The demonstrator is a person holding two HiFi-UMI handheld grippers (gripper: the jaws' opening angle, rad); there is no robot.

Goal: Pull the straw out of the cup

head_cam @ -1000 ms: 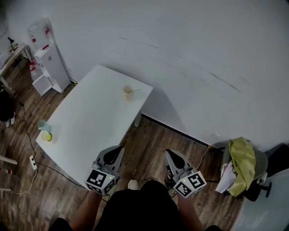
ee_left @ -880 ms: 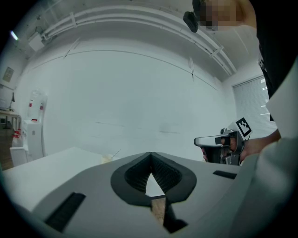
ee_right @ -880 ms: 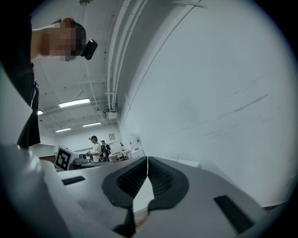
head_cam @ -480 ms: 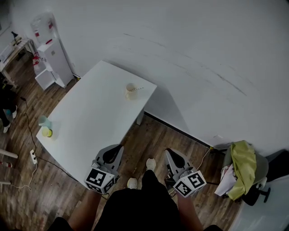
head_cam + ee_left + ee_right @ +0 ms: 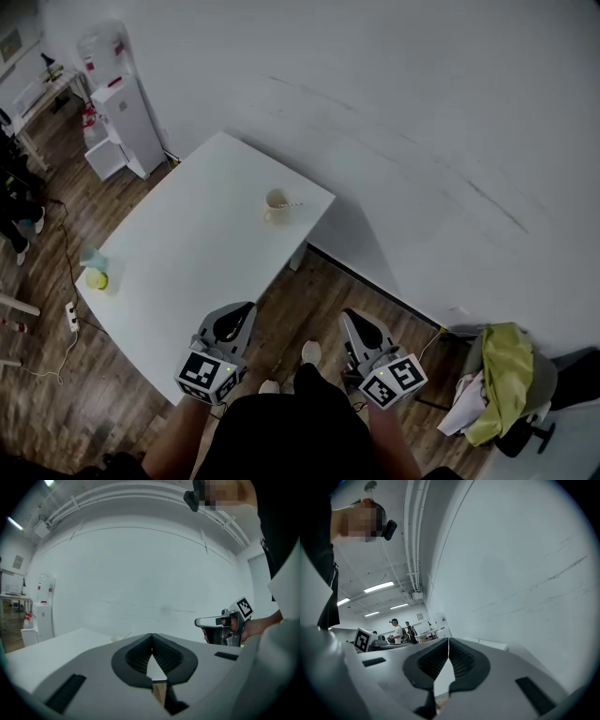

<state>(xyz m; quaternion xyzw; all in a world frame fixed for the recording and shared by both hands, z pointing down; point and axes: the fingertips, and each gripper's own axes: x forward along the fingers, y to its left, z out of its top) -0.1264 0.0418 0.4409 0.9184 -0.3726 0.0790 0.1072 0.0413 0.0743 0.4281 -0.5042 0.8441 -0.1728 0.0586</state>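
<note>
Both grippers are held low and close to the person's body at the 6 o'clock edge of the head view, most likely because the person stands off the near end of the white table (image 5: pixel 178 281) and has not reached in yet. The left gripper (image 5: pixel 242 311) hangs by the table's near corner. The right gripper (image 5: pixel 351 321) is over the wooden floor (image 5: pixel 309 300) beside it, and both aim toward 12 o'clock. In each gripper view the two jaws meet at their tips, pressed together with nothing between them, so neither has hold of anything.

The cup (image 5: pixel 274 205) stands well apart from them near the table's far corner, toward 1 o'clock from the table's middle. It sits close to the right-hand edge, which I judge leaves it reachable from that side. The straw (image 5: pixel 292 204) rests in the cup and leans over its rim toward 3 o'clock. Its long axis runs about 9 to 3 in the head view, tilted and not upright, with the free end out toward the table edge. In the left gripper view cup and straw are only a small pale shape far across the tabletop, at about 11 o'clock from the jaw tips. A teal cup (image 5: pixel 91 256) with something yellow (image 5: pixel 97 279) beside it sits at the table's 9 o'clock edge, far from the task
</note>
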